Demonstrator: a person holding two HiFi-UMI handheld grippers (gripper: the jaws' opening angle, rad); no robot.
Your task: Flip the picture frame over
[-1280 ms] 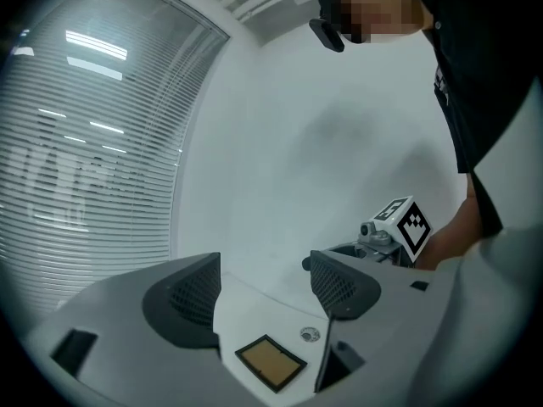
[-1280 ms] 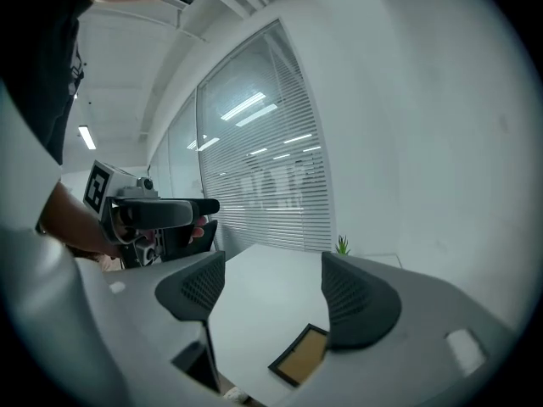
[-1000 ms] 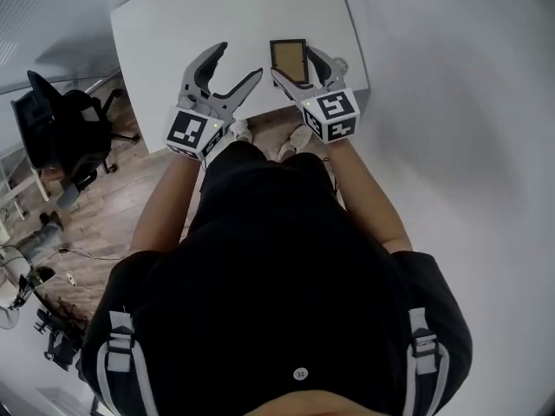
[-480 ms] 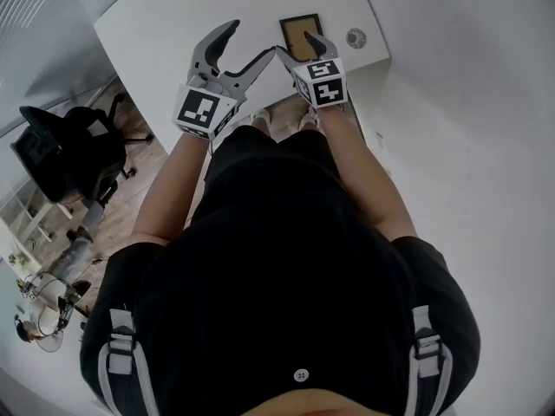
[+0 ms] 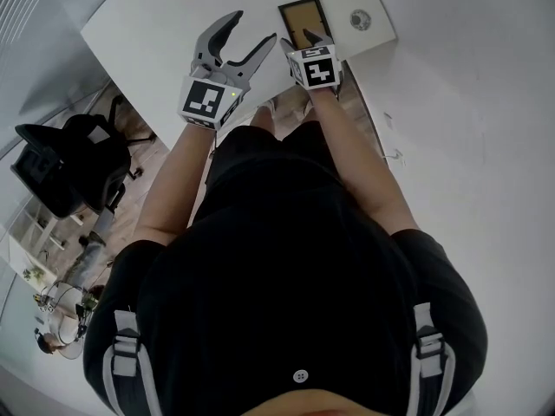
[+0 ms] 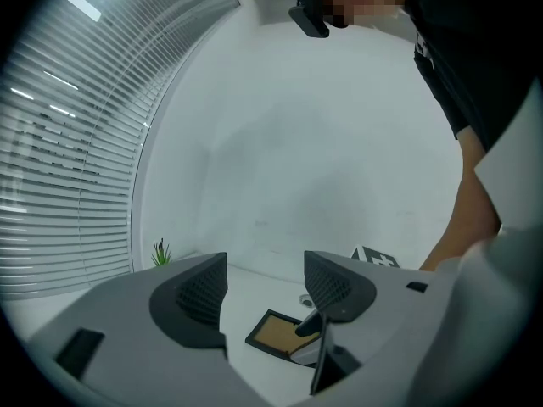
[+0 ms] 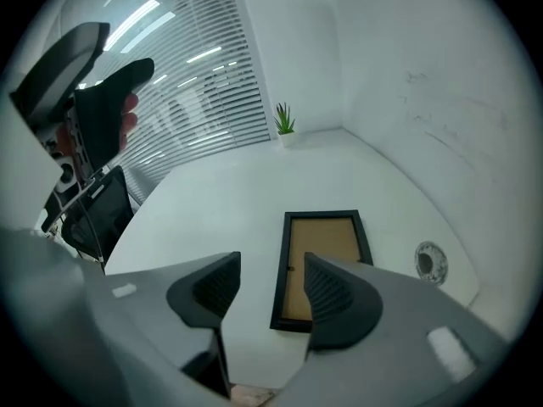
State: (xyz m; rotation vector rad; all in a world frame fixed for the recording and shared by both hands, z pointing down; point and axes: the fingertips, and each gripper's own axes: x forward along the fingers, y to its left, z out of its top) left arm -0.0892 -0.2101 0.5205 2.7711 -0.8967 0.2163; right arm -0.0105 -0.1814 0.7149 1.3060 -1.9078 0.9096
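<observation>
Right gripper view looks down on the black-rimmed rectangular picture frame point(image 7: 327, 246), which lies flat with its brown board backing up. It sits on the white table point(image 7: 212, 202) near the front edge, with one short end towards the person. With the backing up, the glazed face is presumably underneath, which is why it needs turning over. A small dark tab shows on the backing near the left rail; the view is too coarse to say whether it is a clip or a hanger.

The right gripper point(image 7: 267, 287) hangs over that near short end, pointing steeply down. Its jaws have just been closing and now stand moderately apart. The frame's near left corner shows through the gap, but nothing is pinched. Narrowing the gap suits a thin rail, so this looks like the set-up for taking an edge to lift and roll the frame.

In the head view, the left gripper point(image 5: 251, 29) is held just left of the frame point(image 5: 303, 20), nearly level. Its jaws have also just been closing, though they are wide apart and empty. From there it could steady or catch the far side once the frame tips up.

Beyond the frame, a round silver cable port point(image 7: 430, 261) is set into the table to its right, clear of the likely flip. A small green plant point(image 7: 284, 119) stands at the far corner, well apart from everything.
</observation>
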